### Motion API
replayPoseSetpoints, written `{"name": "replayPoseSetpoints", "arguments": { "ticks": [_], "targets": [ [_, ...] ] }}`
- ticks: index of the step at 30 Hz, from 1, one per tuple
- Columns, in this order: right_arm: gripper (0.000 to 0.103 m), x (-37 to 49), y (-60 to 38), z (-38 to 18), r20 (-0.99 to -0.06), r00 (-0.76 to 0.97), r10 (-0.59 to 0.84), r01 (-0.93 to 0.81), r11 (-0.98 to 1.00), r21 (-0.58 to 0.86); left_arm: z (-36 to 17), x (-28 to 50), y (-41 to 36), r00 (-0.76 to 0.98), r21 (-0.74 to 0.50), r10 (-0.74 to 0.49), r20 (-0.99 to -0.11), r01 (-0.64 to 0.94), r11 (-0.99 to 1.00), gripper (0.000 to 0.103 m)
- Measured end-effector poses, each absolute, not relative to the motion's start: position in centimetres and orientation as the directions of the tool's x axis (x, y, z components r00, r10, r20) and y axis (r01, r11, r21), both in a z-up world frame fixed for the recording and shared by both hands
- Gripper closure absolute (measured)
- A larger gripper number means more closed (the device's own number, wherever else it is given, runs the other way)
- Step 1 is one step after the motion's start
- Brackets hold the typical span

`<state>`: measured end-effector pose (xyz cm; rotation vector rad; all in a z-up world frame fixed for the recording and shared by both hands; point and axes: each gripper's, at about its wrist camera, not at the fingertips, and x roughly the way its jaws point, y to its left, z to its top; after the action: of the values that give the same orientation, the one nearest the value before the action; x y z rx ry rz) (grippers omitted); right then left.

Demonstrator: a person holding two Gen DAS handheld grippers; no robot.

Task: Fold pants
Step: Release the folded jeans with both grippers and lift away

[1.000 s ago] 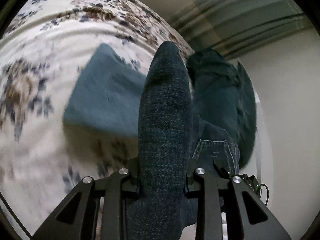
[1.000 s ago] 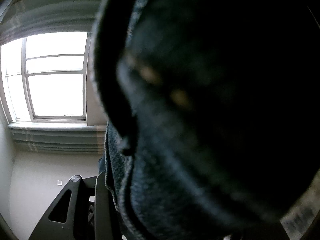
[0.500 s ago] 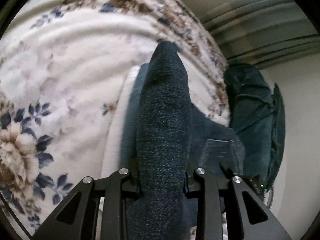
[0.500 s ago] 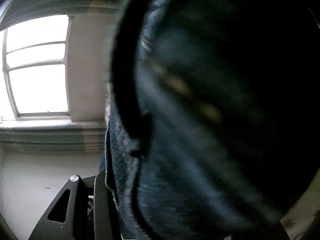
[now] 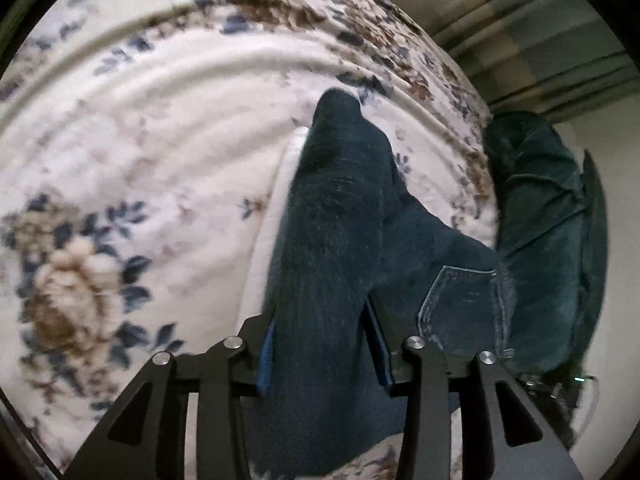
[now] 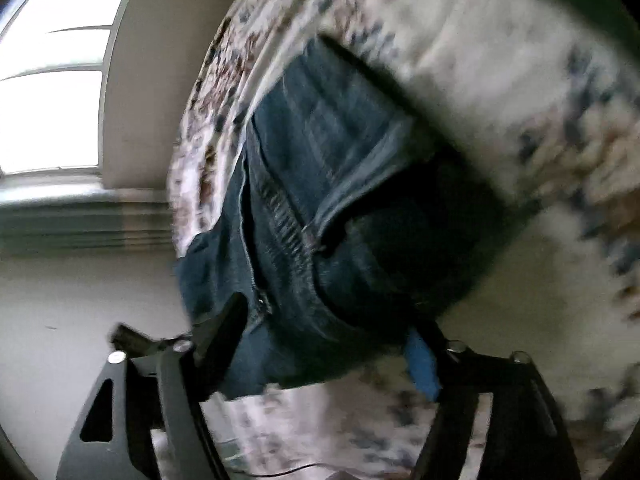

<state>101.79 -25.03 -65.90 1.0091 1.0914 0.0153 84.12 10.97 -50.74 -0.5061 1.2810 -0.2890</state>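
Dark blue jeans (image 5: 332, 240) lie on the floral bedspread (image 5: 140, 160). My left gripper (image 5: 320, 344) is shut on a thick fold of the denim that runs up between its fingers; a back pocket (image 5: 464, 308) shows to the right. In the right wrist view the waist of the jeans (image 6: 320, 184) with the open zipper (image 6: 280, 216) lies between the fingers of my right gripper (image 6: 320, 344), whose jaws stand wide apart with the cloth loose between them. The view is blurred.
A dark teal garment (image 5: 540, 220) hangs at the bed's right edge. A curtain (image 5: 540, 32) and a pale wall (image 5: 616, 240) are beyond. A window (image 6: 52, 92) and a radiator (image 6: 80, 220) show left in the right wrist view.
Both grippers have come down toward the bed with the jeans. The right gripper's jaws have spread apart and the denim that filled its view now lies lower, on the bedspread.
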Motion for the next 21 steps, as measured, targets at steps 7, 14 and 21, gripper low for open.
{"name": "replayPoseSetpoints", "arguments": {
  "ticks": [7, 14, 21],
  "targets": [
    [0.022, 91.4, -29.6, -55.4, -0.867, 0.491, 0.089, 0.354, 0.889, 0.291, -44.0, 77.3, 9.2, 0.405, -0.228, -0.213, -0.889, 0.010, 0.974, 0.053],
    [0.000, 81.6, -30.6, -42.6, -0.807, 0.575, -0.131, 0.298, 0.953, 0.058, -37.2, 70.3, 7.2, 0.480, -0.113, -0.099, -0.872, -0.001, 0.994, 0.015],
    [0.000, 74.7, -36.1, -31.3, -0.744, 0.642, -0.183, 0.256, 0.967, -0.017, -28.4, 63.5, 6.5, 0.555, -0.110, -0.073, -0.828, -0.033, 0.993, 0.005]
  ]
}}
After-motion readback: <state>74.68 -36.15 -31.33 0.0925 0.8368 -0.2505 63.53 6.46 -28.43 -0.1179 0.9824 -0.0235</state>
